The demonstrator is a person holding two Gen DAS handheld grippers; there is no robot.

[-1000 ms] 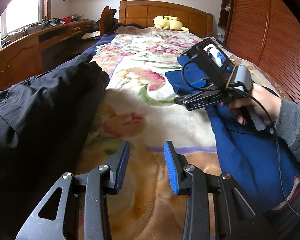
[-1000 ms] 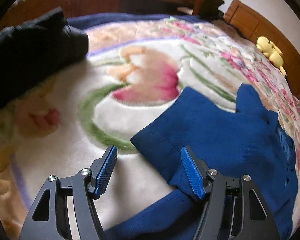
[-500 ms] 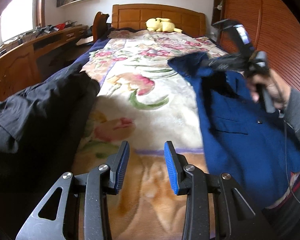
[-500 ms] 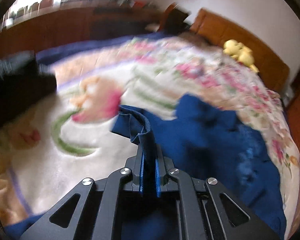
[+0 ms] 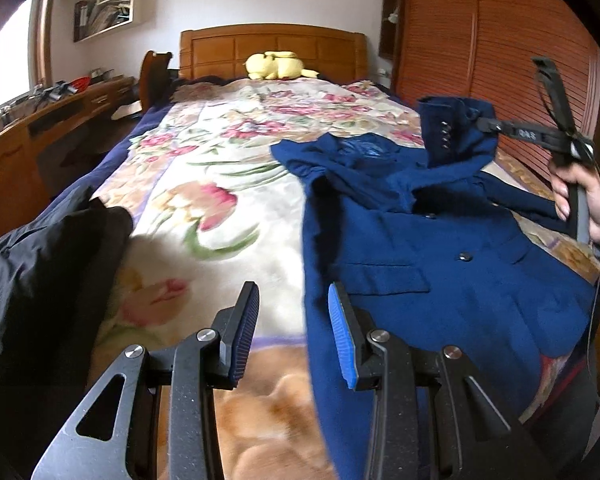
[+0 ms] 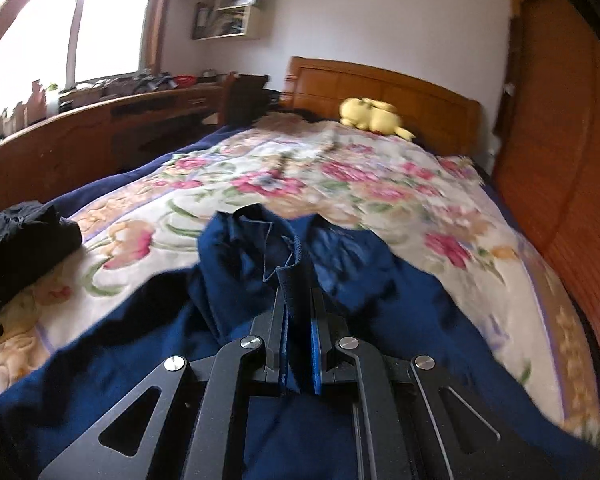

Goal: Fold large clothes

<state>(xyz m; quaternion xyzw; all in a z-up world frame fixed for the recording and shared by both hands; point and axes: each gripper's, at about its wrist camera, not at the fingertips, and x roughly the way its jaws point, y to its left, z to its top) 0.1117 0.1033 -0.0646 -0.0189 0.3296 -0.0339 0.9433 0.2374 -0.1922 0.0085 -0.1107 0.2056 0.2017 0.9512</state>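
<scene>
Navy blue jacket [image 5: 440, 264], buttoned, with flap pockets, is laid on the floral bed [image 5: 220, 184], long axis toward the headboard. Its cuff is lifted, pinched in the right hand-held gripper [image 6: 298, 344], marked "DAS". Left hand-held gripper [image 5: 294, 332] is held partly open, empty.

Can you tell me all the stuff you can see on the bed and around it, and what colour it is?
blue jacket: one, dark blue, right side of the bed, its sleeve lifted
black clothing: one pile, black, left edge of the bed
floral blanket: one, cream with pink flowers, covering the bed
plush toy: one, yellow, by the headboard
headboard: one, brown wood, far end
desk: one, brown wood, left of the bed
wardrobe: one, reddish slatted wood, right
left gripper: black, blue pads, open, empty
right gripper: black, shut on the sleeve
hand: one, holding the right gripper
</scene>
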